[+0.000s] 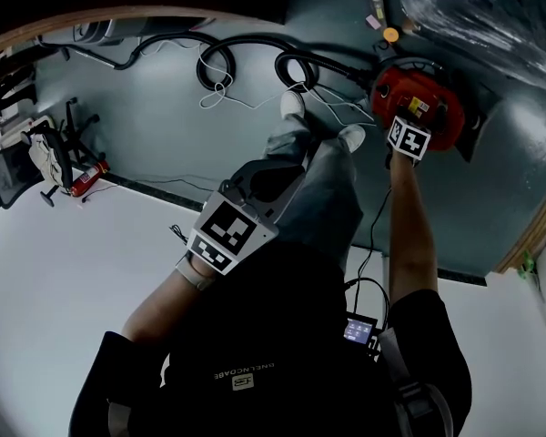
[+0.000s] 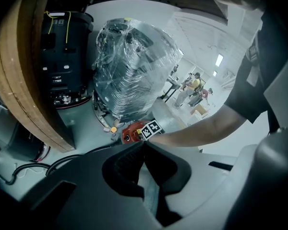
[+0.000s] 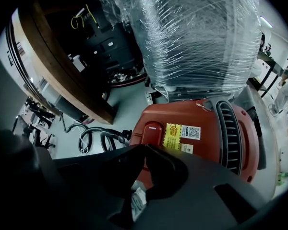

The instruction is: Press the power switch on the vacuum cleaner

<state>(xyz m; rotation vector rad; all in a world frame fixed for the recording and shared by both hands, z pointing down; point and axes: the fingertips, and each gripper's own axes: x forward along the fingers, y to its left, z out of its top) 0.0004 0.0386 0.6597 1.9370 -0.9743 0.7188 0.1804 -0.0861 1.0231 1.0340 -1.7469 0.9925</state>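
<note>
A red vacuum cleaner (image 1: 423,106) stands on the grey-green floor at the upper right of the head view. The right gripper view shows its top (image 3: 216,128) close up, with a red oblong power switch (image 3: 153,130) beside a yellow sticker (image 3: 174,137). My right gripper (image 3: 146,146) is shut, its tips meeting just below the switch; whether they touch it I cannot tell. My left gripper (image 2: 144,143) is shut on nothing and held back by the person's leg (image 1: 328,185), far from the vacuum (image 2: 129,134).
A black hose (image 1: 220,60) coils on the floor left of the vacuum, with white cord beside it. A large plastic-wrapped stack (image 3: 201,37) rises right behind the vacuum. A curved wooden edge (image 3: 62,66), a fire extinguisher (image 1: 89,178) and an office chair (image 1: 23,167) lie at the left.
</note>
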